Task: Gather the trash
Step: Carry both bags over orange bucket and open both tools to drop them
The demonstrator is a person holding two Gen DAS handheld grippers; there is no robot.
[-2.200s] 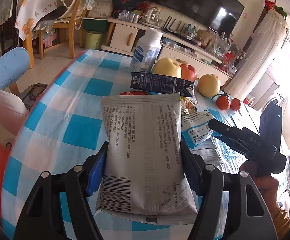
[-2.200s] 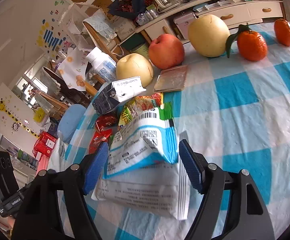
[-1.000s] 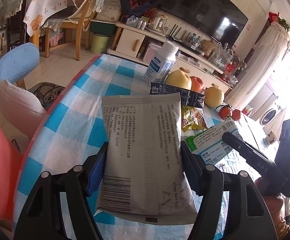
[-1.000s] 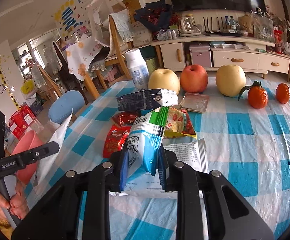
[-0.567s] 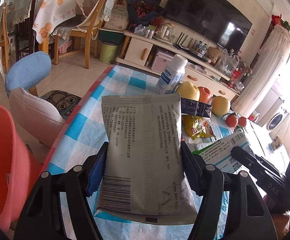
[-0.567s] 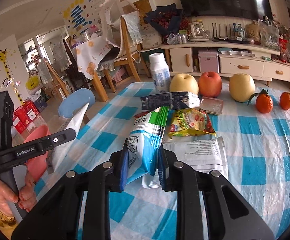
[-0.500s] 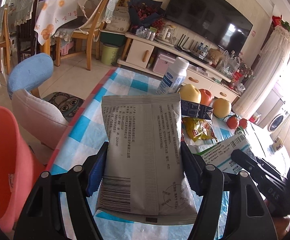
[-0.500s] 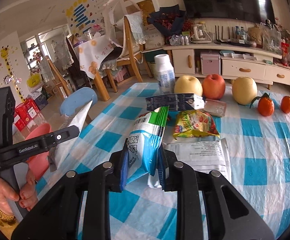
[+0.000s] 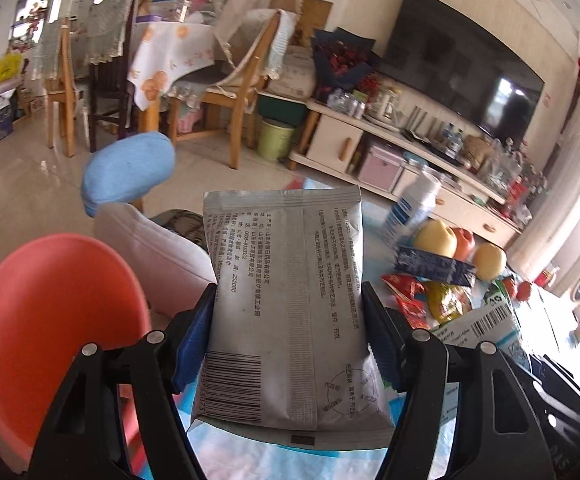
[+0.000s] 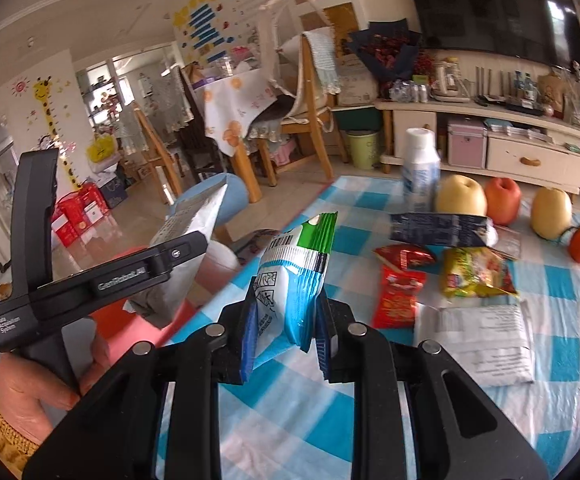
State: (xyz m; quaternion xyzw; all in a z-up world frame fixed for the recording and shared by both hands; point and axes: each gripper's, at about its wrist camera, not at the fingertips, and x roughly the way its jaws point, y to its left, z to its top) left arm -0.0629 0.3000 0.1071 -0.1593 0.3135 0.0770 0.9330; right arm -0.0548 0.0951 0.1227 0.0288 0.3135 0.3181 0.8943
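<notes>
My left gripper (image 9: 287, 336) is shut on a flat grey snack packet (image 9: 290, 300), held off the table's left edge near a coral-red bin (image 9: 49, 320) on the floor. It also shows in the right wrist view (image 10: 177, 252), with the grey packet (image 10: 185, 232) above the bin (image 10: 129, 320). My right gripper (image 10: 285, 340) is shut on a blue, white and green wrapper (image 10: 296, 276), held above the checked table (image 10: 562, 408). That wrapper (image 9: 486, 320) shows at the right in the left wrist view.
On the table lie red wrappers (image 10: 398, 296), a yellow packet (image 10: 474, 272), a grey flat packet (image 10: 486, 340), a dark carton (image 10: 438, 224), a white bottle (image 10: 422, 168), pears, an apple and tangerines. A blue-backed chair (image 9: 129, 172) stands beside the bin.
Both grippers have swung left, away from the table's middle. The left gripper with the grey packet now hangs past the table edge near the red bin. The right one follows with its wrapper.
</notes>
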